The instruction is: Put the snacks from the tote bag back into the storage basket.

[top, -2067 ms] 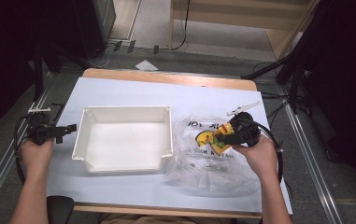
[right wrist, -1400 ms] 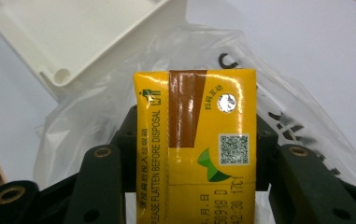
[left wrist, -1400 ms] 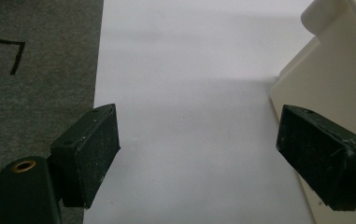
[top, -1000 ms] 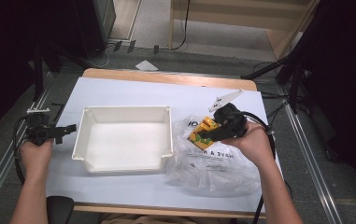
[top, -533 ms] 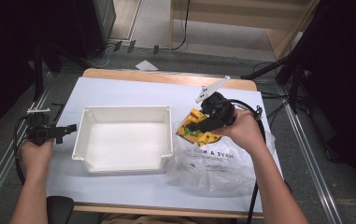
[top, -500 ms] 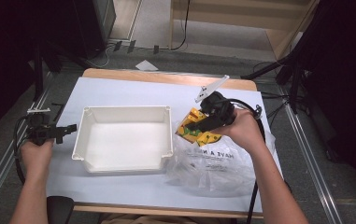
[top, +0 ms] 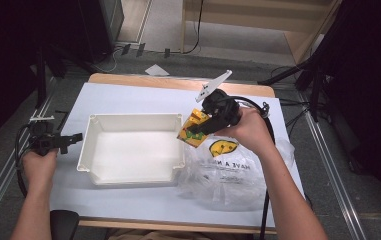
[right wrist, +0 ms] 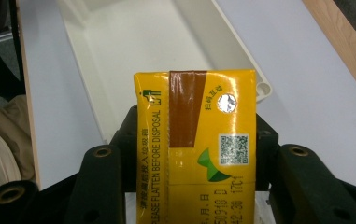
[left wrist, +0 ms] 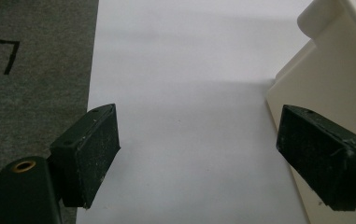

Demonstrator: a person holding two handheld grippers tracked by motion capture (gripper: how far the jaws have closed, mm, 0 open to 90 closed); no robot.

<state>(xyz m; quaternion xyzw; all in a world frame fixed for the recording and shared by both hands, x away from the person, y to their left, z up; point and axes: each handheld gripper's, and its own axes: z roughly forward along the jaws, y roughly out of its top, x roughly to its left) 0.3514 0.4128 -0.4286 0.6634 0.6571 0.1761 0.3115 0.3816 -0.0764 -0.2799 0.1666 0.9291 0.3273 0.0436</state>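
Note:
My right gripper (top: 196, 128) is shut on a yellow drink carton (top: 193, 129), held above the right rim of the white tray (top: 89, 150). In the right gripper view the carton (right wrist: 196, 140) sits clamped between both jaws, its brown-taped top end pointing at the tray (right wrist: 94, 60). A clear plastic bag (top: 238, 175) with a yellow smiley print lies on the table under the right hand. My left gripper (top: 70, 137) rests level at the table's left edge, open, its jaws pointing at the tray's left wall (left wrist: 334, 88), nothing between them (left wrist: 203, 154).
White sheet covers the table (top: 128, 95), with a wooden strip along the far edge. Cables trail from both grippers. Dark floor and stands surround the table; a metal rail runs along each side.
The right gripper has lifted the carton out of the plastic bag and carried it left and up to the tray's right rim. The left hand has stayed put.

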